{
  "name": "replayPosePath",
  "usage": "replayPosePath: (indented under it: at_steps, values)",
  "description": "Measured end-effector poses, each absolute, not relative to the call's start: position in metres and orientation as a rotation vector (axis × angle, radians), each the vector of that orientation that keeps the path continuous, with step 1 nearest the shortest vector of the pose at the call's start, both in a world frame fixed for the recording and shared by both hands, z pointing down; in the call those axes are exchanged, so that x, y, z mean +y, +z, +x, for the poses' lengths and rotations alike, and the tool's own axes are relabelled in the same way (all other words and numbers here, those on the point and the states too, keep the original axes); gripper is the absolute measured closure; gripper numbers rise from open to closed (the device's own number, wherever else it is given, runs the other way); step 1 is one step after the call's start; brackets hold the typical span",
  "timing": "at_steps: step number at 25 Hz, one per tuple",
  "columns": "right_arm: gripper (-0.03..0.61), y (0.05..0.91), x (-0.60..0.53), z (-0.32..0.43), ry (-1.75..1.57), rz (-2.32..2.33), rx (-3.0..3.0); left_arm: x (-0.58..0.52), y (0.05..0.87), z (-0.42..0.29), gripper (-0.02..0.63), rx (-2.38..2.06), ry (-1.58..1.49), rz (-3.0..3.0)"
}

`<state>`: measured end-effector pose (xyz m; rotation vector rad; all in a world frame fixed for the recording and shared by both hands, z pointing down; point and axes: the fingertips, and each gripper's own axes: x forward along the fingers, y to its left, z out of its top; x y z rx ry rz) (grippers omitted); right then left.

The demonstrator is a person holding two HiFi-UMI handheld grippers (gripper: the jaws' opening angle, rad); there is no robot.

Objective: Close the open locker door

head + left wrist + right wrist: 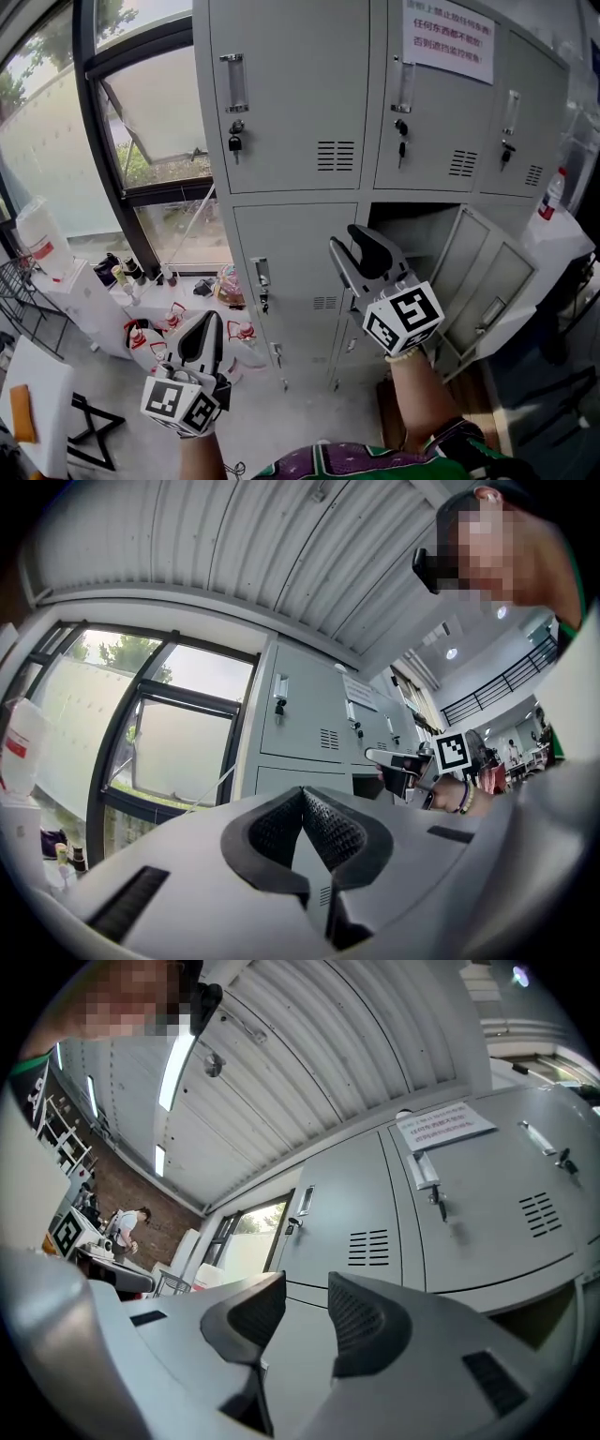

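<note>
A bank of grey lockers [291, 103] fills the head view. The lower middle compartment [412, 230] stands open, and its door [483, 281] is swung out to the right with the handle facing outward. My right gripper [359, 234] hovers in front of the open compartment's left edge, left of the door and apart from it. In the right gripper view its jaws [307, 1279] are open with nothing between them, aimed up at the upper locker doors [366, 1232]. My left gripper [208, 323] is lower and to the left, in front of a closed lower door, and its pads [302, 791] meet at the tips, holding nothing.
A window [141, 141] with a dark frame stands left of the lockers. Below it are a white table [75, 291] and several bottles [141, 342] on the floor. A printed notice [448, 37] hangs on an upper door. Another white surface [558, 239] stands right of the open door.
</note>
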<state>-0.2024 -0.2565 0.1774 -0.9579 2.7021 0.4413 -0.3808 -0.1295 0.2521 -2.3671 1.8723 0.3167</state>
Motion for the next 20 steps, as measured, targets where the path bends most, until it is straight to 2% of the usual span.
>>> replayPosePath:
  at_steps: [20]
  values:
    - [0.571, 0.221, -0.186, -0.145, 0.376, -1.212, 2.615, -0.116, 0.295, -0.345, 0.592, 1.731, 0.294, -2.544]
